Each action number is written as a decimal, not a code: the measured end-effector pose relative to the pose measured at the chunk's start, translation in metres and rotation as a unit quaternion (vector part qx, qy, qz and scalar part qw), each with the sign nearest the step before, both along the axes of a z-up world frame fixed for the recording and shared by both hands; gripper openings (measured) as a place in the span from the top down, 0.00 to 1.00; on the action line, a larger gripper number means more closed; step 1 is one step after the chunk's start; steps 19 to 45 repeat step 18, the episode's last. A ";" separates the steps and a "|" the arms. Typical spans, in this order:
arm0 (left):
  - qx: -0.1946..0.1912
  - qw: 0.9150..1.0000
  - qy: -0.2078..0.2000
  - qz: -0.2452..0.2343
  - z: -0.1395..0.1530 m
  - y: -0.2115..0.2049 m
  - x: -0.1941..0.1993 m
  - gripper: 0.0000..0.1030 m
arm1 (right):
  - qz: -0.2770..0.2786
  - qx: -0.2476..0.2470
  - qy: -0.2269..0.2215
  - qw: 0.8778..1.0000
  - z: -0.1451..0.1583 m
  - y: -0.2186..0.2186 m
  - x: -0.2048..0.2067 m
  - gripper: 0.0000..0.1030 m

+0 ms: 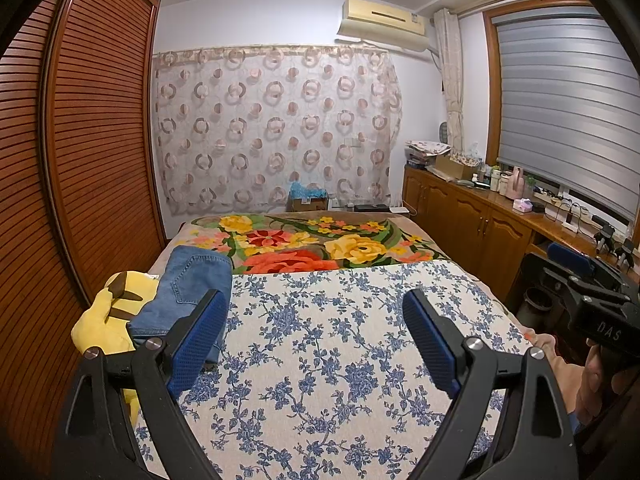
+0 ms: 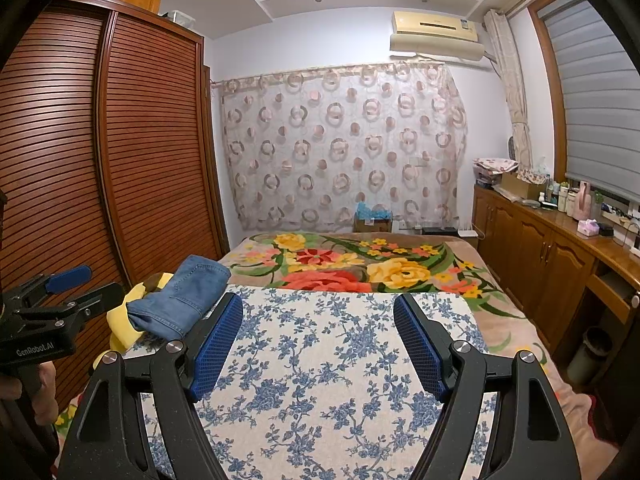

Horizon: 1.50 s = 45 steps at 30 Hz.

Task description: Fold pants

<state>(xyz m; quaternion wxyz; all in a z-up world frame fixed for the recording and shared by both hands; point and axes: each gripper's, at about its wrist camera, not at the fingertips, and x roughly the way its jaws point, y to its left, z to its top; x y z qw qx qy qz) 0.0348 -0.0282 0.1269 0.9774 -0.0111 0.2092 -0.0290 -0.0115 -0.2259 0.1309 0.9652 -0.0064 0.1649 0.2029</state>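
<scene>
Blue denim pants (image 1: 188, 288) lie bunched and roughly folded at the left edge of the bed, partly on a yellow plush toy (image 1: 108, 312). In the right wrist view the pants (image 2: 180, 296) sit left of the fingers. My left gripper (image 1: 316, 304) hovers open over the blue-flowered white cloth (image 1: 328, 360), its left pad just right of the pants, nothing between the pads. My right gripper (image 2: 318, 308) is open too, over the same cloth (image 2: 320, 380), holding nothing. Each gripper also shows at the other view's edge, held by a hand.
A flowered blanket (image 1: 304, 244) covers the far half of the bed. A slatted wooden wardrobe (image 1: 80, 160) stands close on the left. Wooden cabinets (image 1: 472, 216) with bottles and boxes run along the right under a window. A bin (image 2: 592, 352) stands by the bed's right side.
</scene>
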 end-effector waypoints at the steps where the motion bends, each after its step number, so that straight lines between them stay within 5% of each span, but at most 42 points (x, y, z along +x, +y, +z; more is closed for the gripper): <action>1: 0.000 1.000 0.000 0.000 0.000 0.000 0.000 0.13 | 0.001 0.000 0.000 1.000 0.000 0.000 0.000 0.23; 45: 0.001 1.000 0.000 0.000 -0.001 0.000 0.000 0.13 | -0.001 -0.001 -0.001 1.000 -0.001 0.000 0.001 0.23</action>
